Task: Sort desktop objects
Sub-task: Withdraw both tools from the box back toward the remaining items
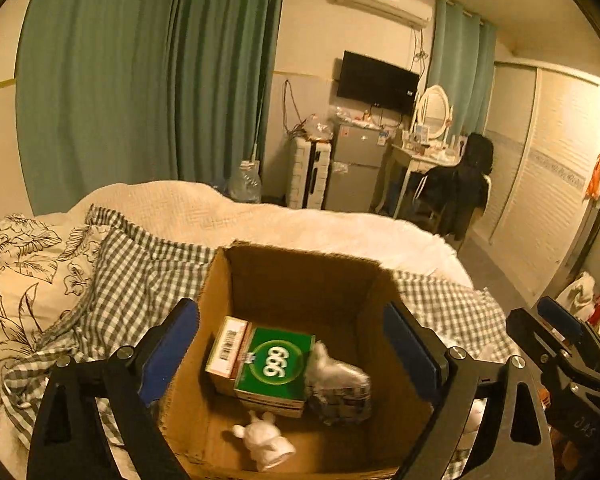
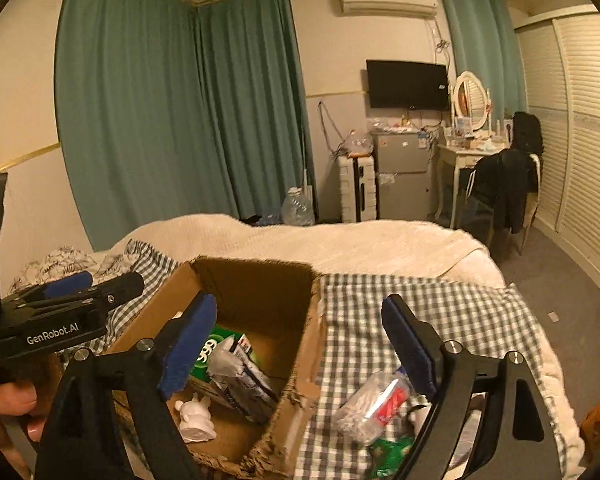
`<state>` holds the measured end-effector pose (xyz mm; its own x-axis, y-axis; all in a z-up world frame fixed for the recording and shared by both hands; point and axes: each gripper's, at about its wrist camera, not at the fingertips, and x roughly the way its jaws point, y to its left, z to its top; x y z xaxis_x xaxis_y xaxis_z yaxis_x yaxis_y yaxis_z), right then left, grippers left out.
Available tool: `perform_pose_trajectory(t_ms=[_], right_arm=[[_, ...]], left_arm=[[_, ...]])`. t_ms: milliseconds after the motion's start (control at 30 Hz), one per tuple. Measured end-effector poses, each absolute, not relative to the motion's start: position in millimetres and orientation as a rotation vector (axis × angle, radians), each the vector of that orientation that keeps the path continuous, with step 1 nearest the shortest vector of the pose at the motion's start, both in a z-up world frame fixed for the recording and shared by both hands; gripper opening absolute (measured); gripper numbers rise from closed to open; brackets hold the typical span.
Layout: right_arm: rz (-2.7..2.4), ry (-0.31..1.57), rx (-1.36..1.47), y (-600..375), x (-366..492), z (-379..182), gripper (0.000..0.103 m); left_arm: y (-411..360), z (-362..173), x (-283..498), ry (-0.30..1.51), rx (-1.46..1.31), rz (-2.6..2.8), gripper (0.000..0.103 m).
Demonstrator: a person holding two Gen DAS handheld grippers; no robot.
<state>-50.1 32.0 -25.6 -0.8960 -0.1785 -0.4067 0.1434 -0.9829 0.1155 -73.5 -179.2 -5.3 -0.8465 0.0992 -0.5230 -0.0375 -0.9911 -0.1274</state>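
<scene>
While both claws hang wide and empty above the cardboard box (image 1: 300,280), the green carton (image 1: 274,368) and white figurine (image 1: 266,440) sit inside. Left gripper (image 1: 292,352) idles; right gripper (image 2: 300,344) likely needs the crumpled plastic bottle (image 2: 374,404) on the checked blanket (image 2: 440,312) next.

The left gripper (image 1: 292,356) points forward and somewhat downward, its blue-padded jaws spread wide with nothing pressed between them. The right gripper (image 2: 300,352) sits beside it at a similar downward tilt, jaws also wide apart and empty. A hand (image 2: 8,404) grips the left handle.
</scene>
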Motion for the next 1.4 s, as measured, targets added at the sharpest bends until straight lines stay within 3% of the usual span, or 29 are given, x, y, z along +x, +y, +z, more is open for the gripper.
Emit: perform_pose_trajectory(t_ms=[200,500,967,1400], right_arm=[[-2.948,-0.099,0.526,45.5,-28.7,-6.2,0.091],[-2.993,-0.085,0.398,63.9,-7.9,11.8,0.103],[-3.104,-0.111,0.38,121.7,10.3,14.7,0.103],[-3.185,-0.157,0.452,179.0,23.2,3.2,0.103]], left_arm=[[-170.4,10.0,-55.9,-0.215,-0.733,2.94,0.103],[-152.1,21.0,-41.2,-0.217,-0.666,2.929,0.103],[-104.9,6.1,-35.4,-0.166,-0.648,2.89,0.103],[-41.7,-15.4,-24.1,0.011,-0.654,2.798,0.103]])
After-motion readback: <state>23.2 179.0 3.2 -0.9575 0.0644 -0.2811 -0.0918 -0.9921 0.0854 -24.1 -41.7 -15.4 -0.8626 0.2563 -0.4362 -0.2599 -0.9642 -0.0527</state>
